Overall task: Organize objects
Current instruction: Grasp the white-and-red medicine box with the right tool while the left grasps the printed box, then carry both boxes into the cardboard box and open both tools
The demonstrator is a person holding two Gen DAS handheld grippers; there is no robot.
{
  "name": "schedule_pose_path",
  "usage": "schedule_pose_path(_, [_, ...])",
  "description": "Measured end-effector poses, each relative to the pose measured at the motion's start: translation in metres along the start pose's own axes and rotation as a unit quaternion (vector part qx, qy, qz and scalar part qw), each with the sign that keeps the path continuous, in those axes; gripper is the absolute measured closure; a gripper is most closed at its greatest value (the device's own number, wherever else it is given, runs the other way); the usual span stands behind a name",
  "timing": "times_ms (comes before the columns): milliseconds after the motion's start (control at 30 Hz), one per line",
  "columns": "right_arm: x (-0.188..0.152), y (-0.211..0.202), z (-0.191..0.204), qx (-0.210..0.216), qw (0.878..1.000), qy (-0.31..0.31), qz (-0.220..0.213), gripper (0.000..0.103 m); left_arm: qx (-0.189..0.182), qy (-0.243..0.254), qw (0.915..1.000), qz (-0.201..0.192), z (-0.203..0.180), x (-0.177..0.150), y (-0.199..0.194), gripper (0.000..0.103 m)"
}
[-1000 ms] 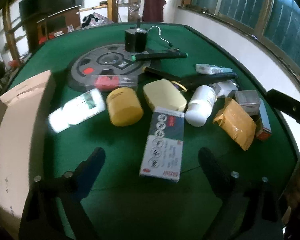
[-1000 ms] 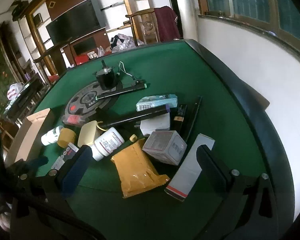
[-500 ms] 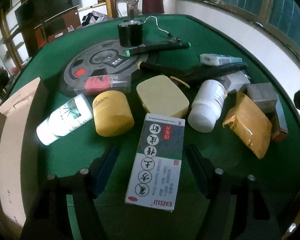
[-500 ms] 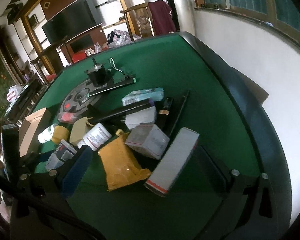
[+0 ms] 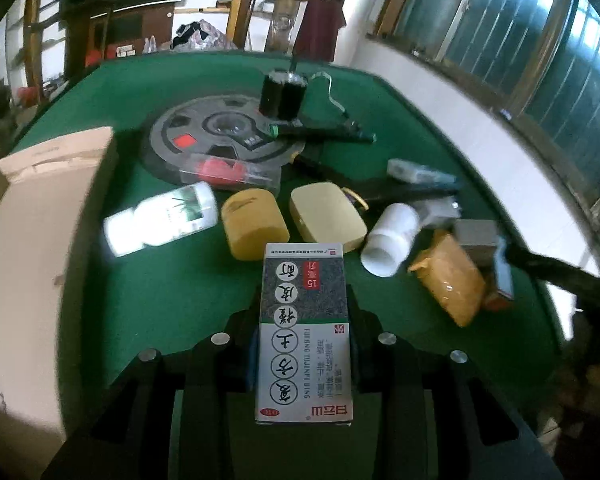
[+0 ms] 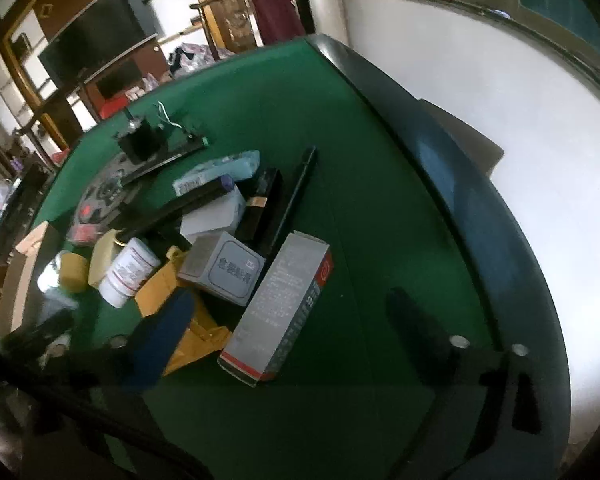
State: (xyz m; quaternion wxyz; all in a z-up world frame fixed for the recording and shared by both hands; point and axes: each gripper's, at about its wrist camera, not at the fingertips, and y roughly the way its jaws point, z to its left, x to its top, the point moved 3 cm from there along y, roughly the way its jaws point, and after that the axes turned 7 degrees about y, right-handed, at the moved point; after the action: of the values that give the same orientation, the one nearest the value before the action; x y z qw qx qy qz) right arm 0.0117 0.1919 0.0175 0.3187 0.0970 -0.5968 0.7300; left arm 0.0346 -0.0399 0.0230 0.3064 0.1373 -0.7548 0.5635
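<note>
Both tongs closing, left (image 5: pixel 304 320) gripping medicine box (image 5: pixel 305 332), right (image 6: pixel 284 316) wide, empty.

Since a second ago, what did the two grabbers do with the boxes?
The left gripper moved up to the grey medicine box; its fingers have just been closing and now clamp its sides. The right gripper moved in over the long grey box, its fingers closing slightly but still apart from it. The bottles, yellow items and cardboard box stayed put.

Green-and-white medicine box (image 5: pixel 305 332), label up, between closing claw fingers (image 5: pixel 256 336)
</note>
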Motion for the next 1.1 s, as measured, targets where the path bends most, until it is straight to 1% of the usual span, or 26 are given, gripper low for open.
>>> schedule_pose_path(33, [-0.001,0.005,0.002,-0.008,1.000,0.000,0.007,0.026,-0.004,-0.004,1.0000,-0.003,0.001,-0.001,-0.005,0.074])
schedule_pose_path(67, [-0.002,0.010,0.003,-0.019,1.000,0.000,0.014,0.032,-0.008,-0.008,0.9999,-0.006,0.003,-0.003,-0.011,0.074])
schedule_pose_path(133, [-0.004,0.020,0.002,-0.035,0.999,0.006,0.026,0.056,-0.014,-0.013,0.9998,-0.010,0.004,-0.005,-0.023,0.074])
schedule_pose_path(167, [-0.005,0.027,0.000,-0.036,0.999,0.018,0.037,0.061,-0.015,-0.015,0.9997,-0.015,0.005,-0.007,-0.029,0.074])
schedule_pose_path(233, [-0.003,0.027,-0.002,-0.042,0.998,0.026,0.027,0.069,-0.015,-0.014,0.9995,-0.023,0.006,-0.008,-0.039,0.074])
schedule_pose_path(267, [-0.003,0.029,-0.004,-0.051,0.998,0.026,0.026,0.072,-0.015,-0.014,0.9994,-0.027,0.006,-0.009,-0.043,0.074])
schedule_pose_path(300, [-0.002,0.028,-0.005,-0.051,0.998,0.028,0.021,0.077,-0.018,-0.015,0.9992,-0.032,0.007,-0.010,-0.048,0.074])
schedule_pose_path(367, [-0.004,0.026,-0.008,-0.040,0.998,0.031,0.023,0.079,-0.024,-0.019,0.9989,-0.037,0.010,-0.012,-0.056,0.074])
schedule_pose_path(433, [-0.007,0.018,-0.015,-0.018,0.998,0.048,0.029,0.079,-0.032,-0.028,0.9982,-0.042,0.017,-0.016,-0.068,0.074])
schedule_pose_path(500, [-0.010,0.000,-0.016,0.014,0.998,0.056,0.026,0.079,-0.040,-0.040,0.9973,-0.046,0.027,-0.018,-0.082,0.074])
schedule_pose_path(533, [-0.011,-0.010,-0.014,0.034,0.997,0.058,0.027,0.079,-0.044,-0.046,0.9968,-0.048,0.032,-0.019,-0.089,0.074])
schedule_pose_path(600, [-0.014,-0.035,-0.002,0.100,0.992,0.063,0.033,0.079,-0.058,-0.060,0.9949,-0.056,0.044,-0.019,-0.110,0.074])
schedule_pose_path(633, [-0.014,-0.046,0.006,0.126,0.990,0.061,0.036,0.079,-0.063,-0.064,0.9941,-0.061,0.048,-0.017,-0.119,0.074])
schedule_pose_path(667, [-0.013,-0.058,0.017,0.158,0.985,0.056,0.038,0.079,-0.068,-0.067,0.9930,-0.070,0.055,-0.013,-0.135,0.074])
schedule_pose_path(700, [-0.011,-0.075,0.037,0.203,0.977,0.046,0.042,0.079,-0.070,-0.068,0.9923,-0.076,0.059,-0.009,-0.145,0.074])
schedule_pose_path(733, [-0.010,-0.081,0.050,0.225,0.972,0.041,0.046,0.079,-0.072,-0.069,0.9916,-0.082,0.063,-0.005,-0.155,0.074])
schedule_pose_path(767, [-0.007,-0.094,0.076,0.268,0.961,0.028,0.058,0.079,-0.071,-0.070,0.9911,-0.088,0.068,0.002,-0.166,0.074])
schedule_pose_path(800, [-0.006,-0.102,0.096,0.293,0.954,0.014,0.067,0.079,-0.065,-0.071,0.9910,-0.093,0.076,0.010,-0.178,0.074])
schedule_pose_path(833, [-0.005,-0.107,0.113,0.309,0.948,0.004,0.073,0.078,-0.059,-0.071,0.9911,-0.095,0.082,0.016,-0.185,0.074])
schedule_pose_path(900, [-0.001,-0.114,0.167,0.347,0.933,-0.022,0.095,0.078,-0.034,-0.074,0.9919,-0.098,0.099,0.033,-0.193,0.074])
schedule_pose_path(933, [-0.002,-0.113,0.181,0.355,0.929,-0.029,0.103,0.078,-0.012,-0.075,0.9925,-0.096,0.111,0.042,-0.192,0.074])
schedule_pose_path(967, [-0.001,-0.108,0.213,0.364,0.923,-0.044,0.116,0.078,0.003,-0.080,0.9924,-0.093,0.122,0.048,-0.187,0.074])
schedule_pose_path(1000, [-0.002,-0.098,0.238,0.360,0.924,-0.057,0.120,0.078,0.011,-0.089,0.9922,-0.087,0.132,0.051,-0.179,0.074])
schedule_pose_path(1033, [-0.005,-0.091,0.251,0.355,0.925,-0.065,0.121,0.078,0.015,-0.102,0.9919,-0.074,0.146,0.055,-0.164,0.074])
schedule_pose_path(1067, [-0.007,-0.072,0.278,0.342,0.928,-0.076,0.129,0.078,0.019,-0.110,0.9915,-0.067,0.155,0.055,-0.154,0.074])
schedule_pose_path(1100, [-0.010,-0.053,0.296,0.332,0.930,-0.079,0.136,0.078,0.028,-0.127,0.9899,-0.056,0.172,0.056,-0.133,0.074])
